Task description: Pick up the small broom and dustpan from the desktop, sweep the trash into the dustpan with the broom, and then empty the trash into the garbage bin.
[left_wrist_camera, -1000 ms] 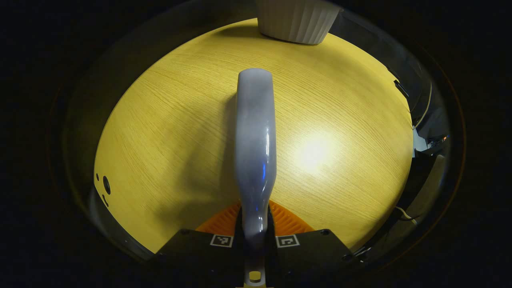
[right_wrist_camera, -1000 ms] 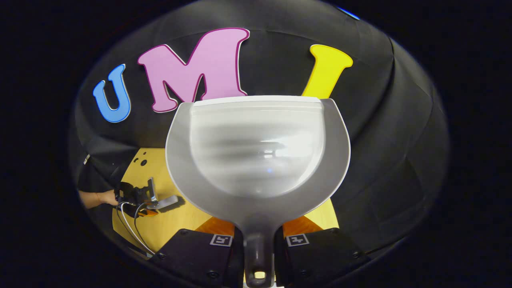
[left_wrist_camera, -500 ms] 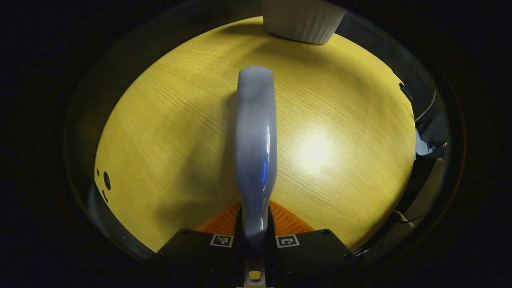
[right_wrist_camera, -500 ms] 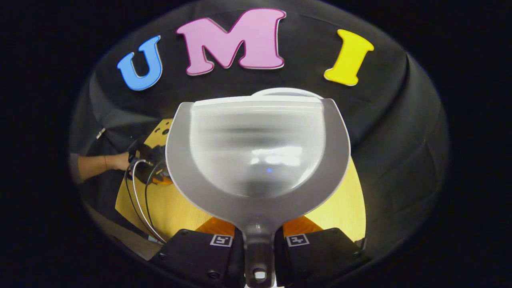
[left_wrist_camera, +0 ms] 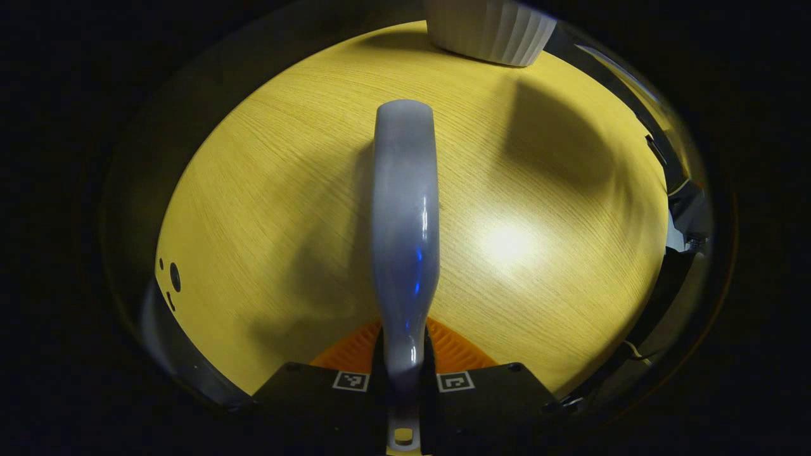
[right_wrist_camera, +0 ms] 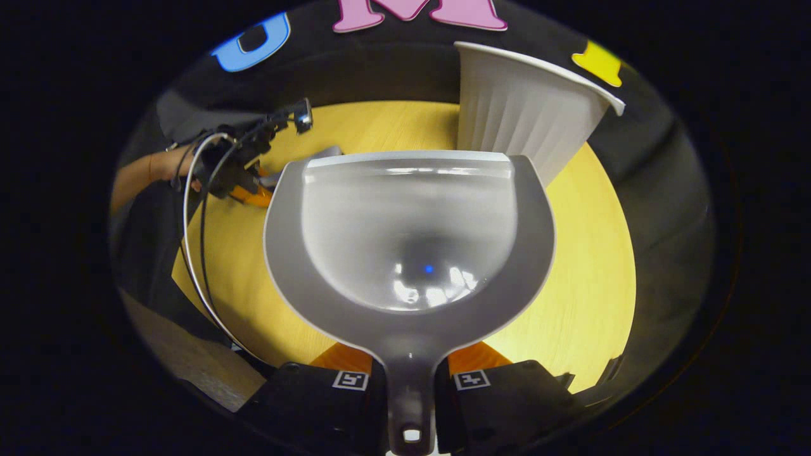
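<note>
**Dustpan raised near the bin, broom held low over the desk**

Nearest in the right gripper view, the right gripper has both fingers pressed on the handle of the dustpan, whose scoop spreads out ahead of the camera. No trash can be made out in the pan; only glare shows on its inner wall. Just past the pan's front lip stands the white ribbed garbage bin, upright on the desktop, to the right of the lip and close behind it. In the left gripper view, the left gripper is clamped on the neck of the small broom, with both fingers against it; the broom's grey back runs forward above the wood, and its bristles are hidden. The bin's base sits at the far edge of that view.

Both tools are picked up, and the bare wood suggests the sweeping is likely finished. Whether the pan is already tipped out or yet to be emptied cannot be told.

The right gripper points forward and slightly downward over the desk toward the bin. Farther off on the pan's left, a person's hand holds the left gripper low near the desk, well apart from the bin.
</note>
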Demonstrator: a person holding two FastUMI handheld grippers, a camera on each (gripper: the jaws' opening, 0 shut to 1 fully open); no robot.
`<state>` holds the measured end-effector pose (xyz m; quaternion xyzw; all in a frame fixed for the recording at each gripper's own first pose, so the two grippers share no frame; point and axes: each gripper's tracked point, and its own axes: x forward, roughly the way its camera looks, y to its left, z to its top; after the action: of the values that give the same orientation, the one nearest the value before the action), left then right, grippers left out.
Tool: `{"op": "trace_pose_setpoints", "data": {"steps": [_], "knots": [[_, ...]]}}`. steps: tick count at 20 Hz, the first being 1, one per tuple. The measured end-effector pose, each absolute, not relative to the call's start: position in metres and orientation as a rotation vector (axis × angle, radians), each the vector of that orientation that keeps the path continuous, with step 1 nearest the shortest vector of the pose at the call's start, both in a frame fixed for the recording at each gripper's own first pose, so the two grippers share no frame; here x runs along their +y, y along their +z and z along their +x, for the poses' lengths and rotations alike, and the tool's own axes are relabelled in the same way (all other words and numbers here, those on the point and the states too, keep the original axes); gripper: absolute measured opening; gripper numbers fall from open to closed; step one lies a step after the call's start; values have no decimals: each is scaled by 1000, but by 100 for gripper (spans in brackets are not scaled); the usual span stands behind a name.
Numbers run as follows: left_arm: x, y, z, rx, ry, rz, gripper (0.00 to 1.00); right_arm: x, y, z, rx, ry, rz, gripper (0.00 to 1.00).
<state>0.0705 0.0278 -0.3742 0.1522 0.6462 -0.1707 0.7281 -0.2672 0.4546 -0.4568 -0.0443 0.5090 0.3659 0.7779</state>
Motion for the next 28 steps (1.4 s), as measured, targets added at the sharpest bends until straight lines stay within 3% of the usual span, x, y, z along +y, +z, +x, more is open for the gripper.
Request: {"op": "trace_pose_setpoints", "data": {"steps": [13, 15, 18, 20, 21, 22, 24, 25, 26, 27, 28], "knots": [[28, -376, 72, 1445, -356, 356, 25, 469, -532, -291, 1265, 804, -206, 34], [28, -376, 72, 1445, -355, 358, 25, 469, -534, -294, 1273, 803, -221, 41], [28, -376, 72, 1445, -355, 359, 28, 469, -535, -297, 1271, 797, -221, 29], [28, -376, 73, 1447, -356, 361, 25, 468, -534, -299, 1273, 795, -222, 36], [28, -376, 73, 1448, -358, 363, 25, 469, -537, -299, 1280, 799, -225, 31], [28, -376, 73, 1452, -358, 367, 29, 471, -536, -300, 1276, 804, -220, 39], [28, -376, 74, 1457, -358, 376, 27, 471, -533, -303, 1286, 809, -198, 41], [27, -375, 74, 1454, -361, 379, 27, 473, -531, -305, 1293, 813, -179, 52], [26, -375, 74, 1455, -361, 378, 25, 474, -530, -306, 1296, 817, -164, 52], [26, -375, 72, 1460, -357, 382, 29, 475, -527, -307, 1295, 820, -154, 58], [25, -375, 73, 1460, -357, 394, 29, 475, -525, -306, 1289, 818, -147, 70]]}}
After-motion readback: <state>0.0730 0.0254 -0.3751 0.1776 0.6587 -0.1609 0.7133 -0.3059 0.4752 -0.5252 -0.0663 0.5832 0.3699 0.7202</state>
